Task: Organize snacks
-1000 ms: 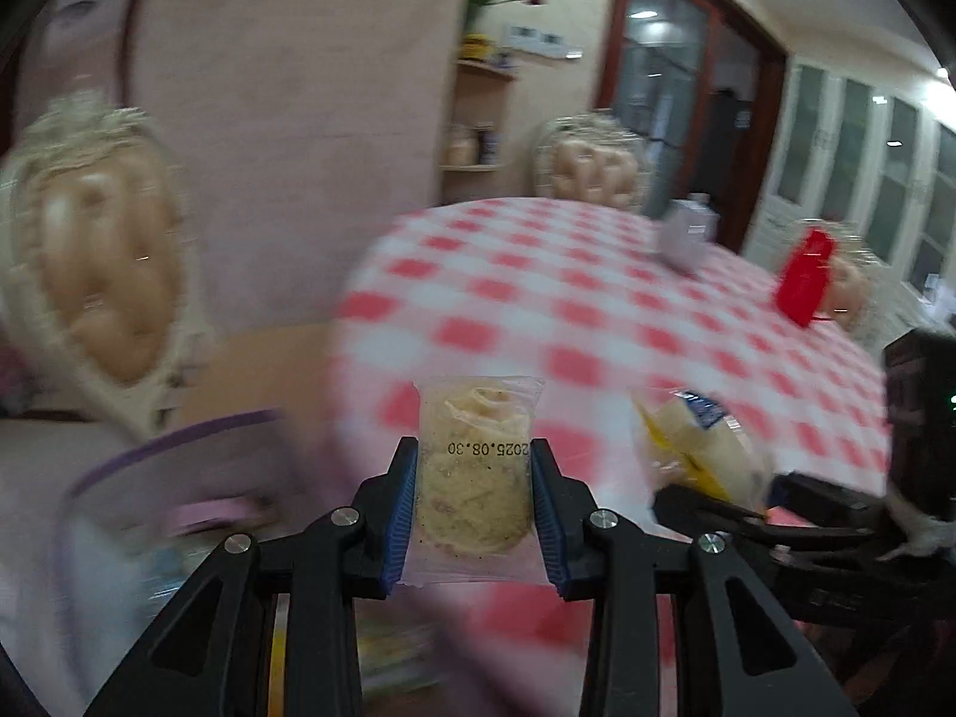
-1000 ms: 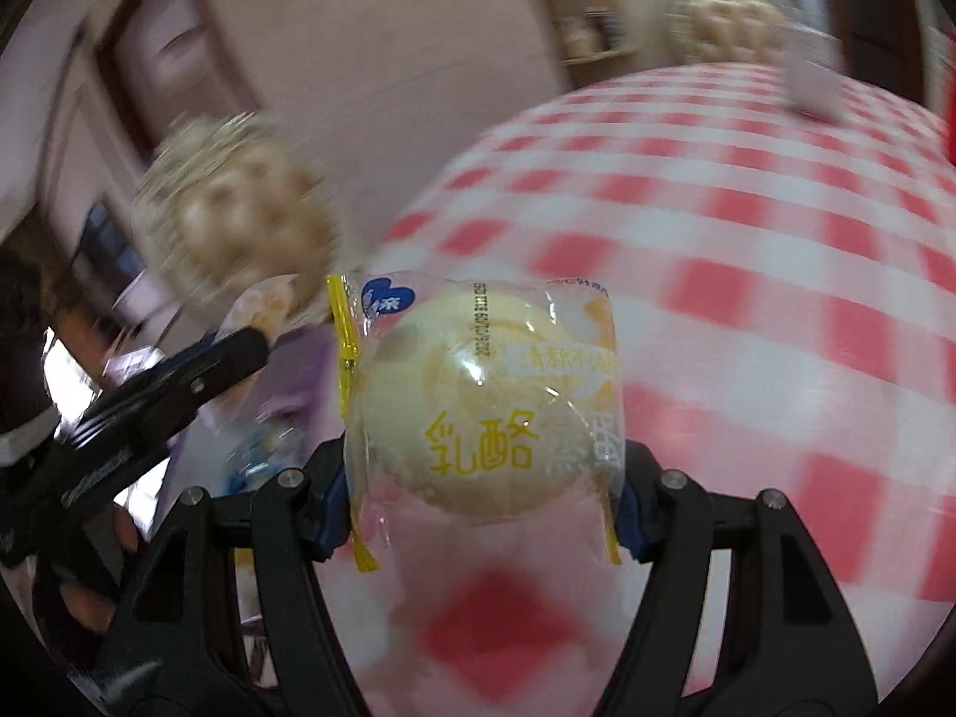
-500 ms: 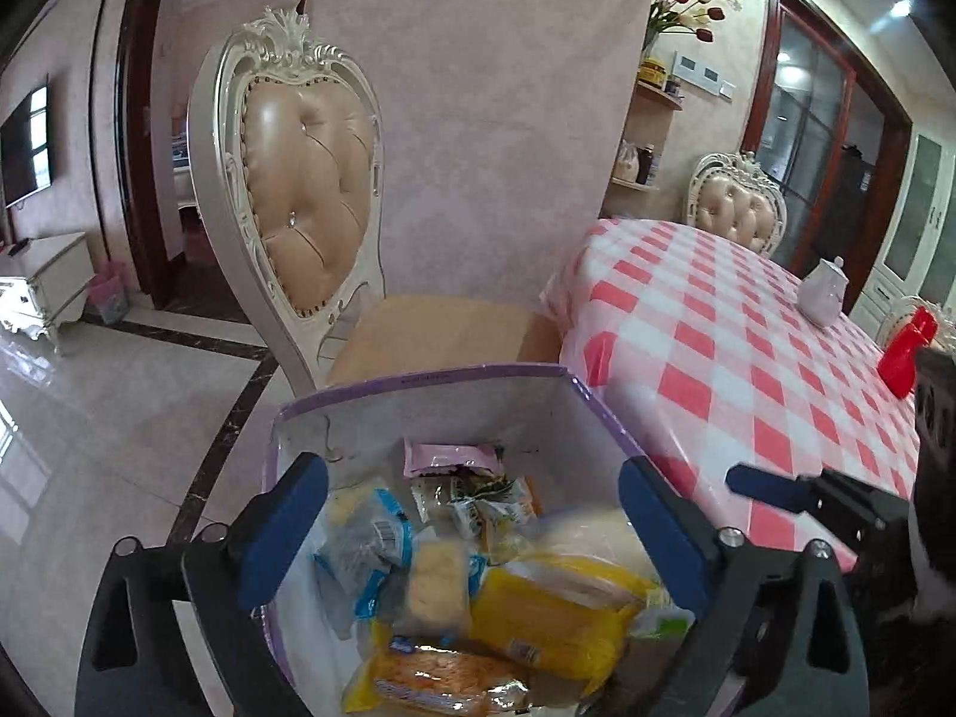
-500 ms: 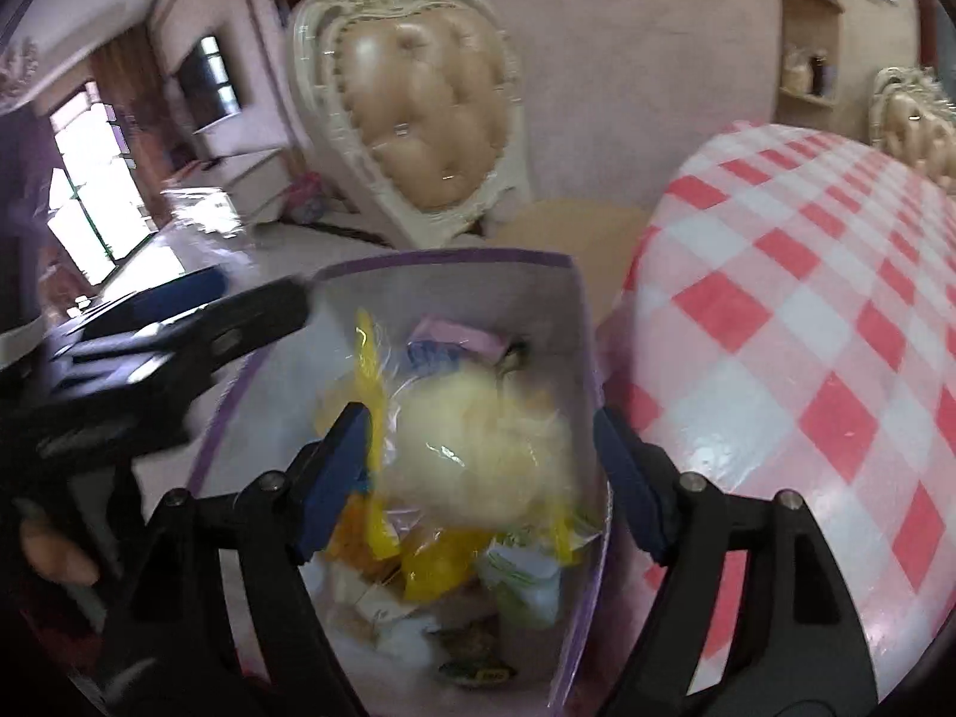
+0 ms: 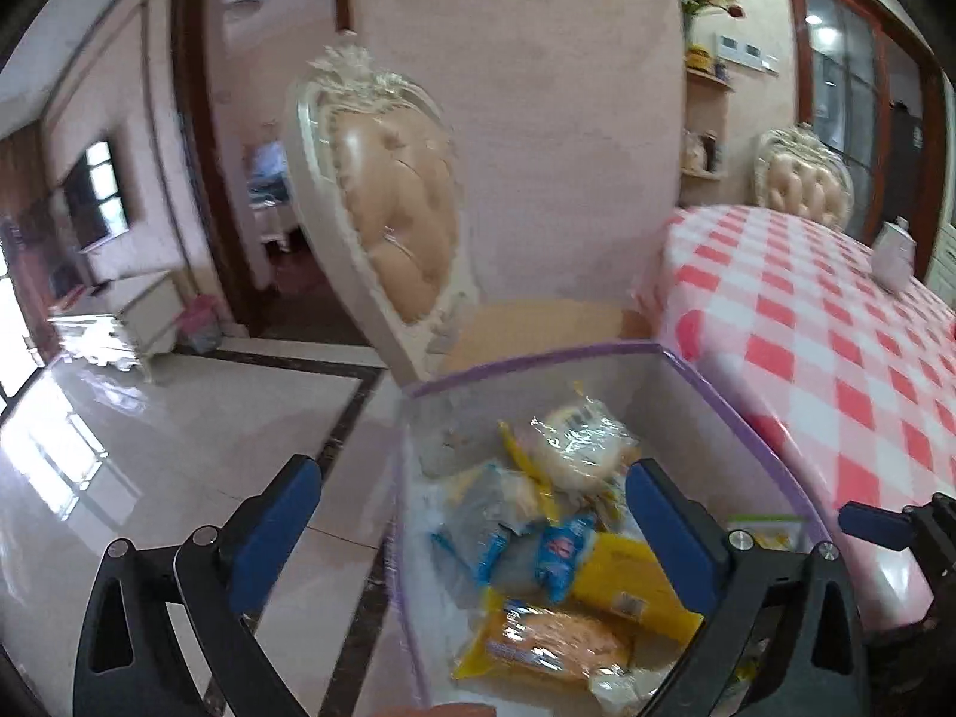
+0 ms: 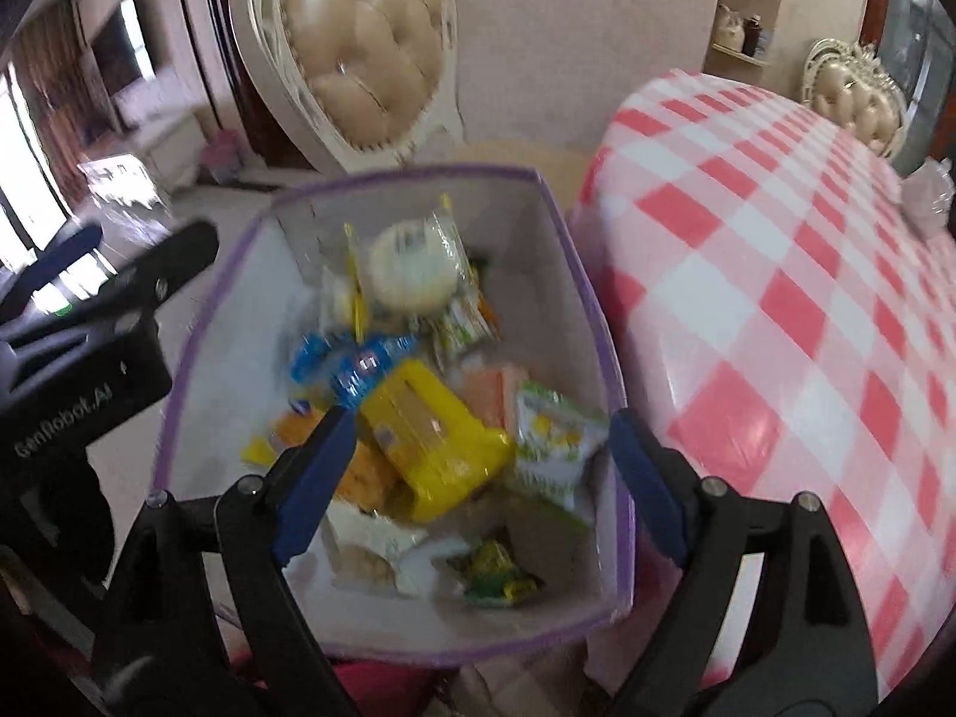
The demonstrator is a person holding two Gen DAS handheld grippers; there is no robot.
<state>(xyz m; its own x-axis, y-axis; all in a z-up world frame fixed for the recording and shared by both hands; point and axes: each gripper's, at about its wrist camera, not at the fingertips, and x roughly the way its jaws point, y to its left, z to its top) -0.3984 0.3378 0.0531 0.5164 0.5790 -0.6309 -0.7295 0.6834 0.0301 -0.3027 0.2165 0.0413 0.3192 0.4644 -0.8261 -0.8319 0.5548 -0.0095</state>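
A white bin with a purple rim (image 5: 538, 365) (image 6: 418, 174) stands beside the table and holds several wrapped snacks. A round cream bun in clear wrap (image 5: 576, 445) (image 6: 415, 266) lies on top at the far side. A yellow pack (image 5: 633, 582) (image 6: 436, 436) and a blue-wrapped snack (image 6: 352, 367) lie in the middle. My left gripper (image 5: 472, 514) is open and empty, over the bin's left wall. My right gripper (image 6: 472, 472) is open and empty, above the bin's near part. The left gripper's body also shows at the left of the right wrist view (image 6: 89, 322).
A round table with a red-and-white checked cloth (image 5: 836, 358) (image 6: 777, 269) lies to the right of the bin. A cream tufted chair (image 5: 388, 227) (image 6: 358, 54) stands behind the bin. A white pot (image 5: 893, 257) sits far back on the table. Glossy tiled floor lies to the left.
Both grippers held snacks over the table a second ago, then swung to the bin and let them go. The cream bun now lies in the bin; both jaws stand wide open.
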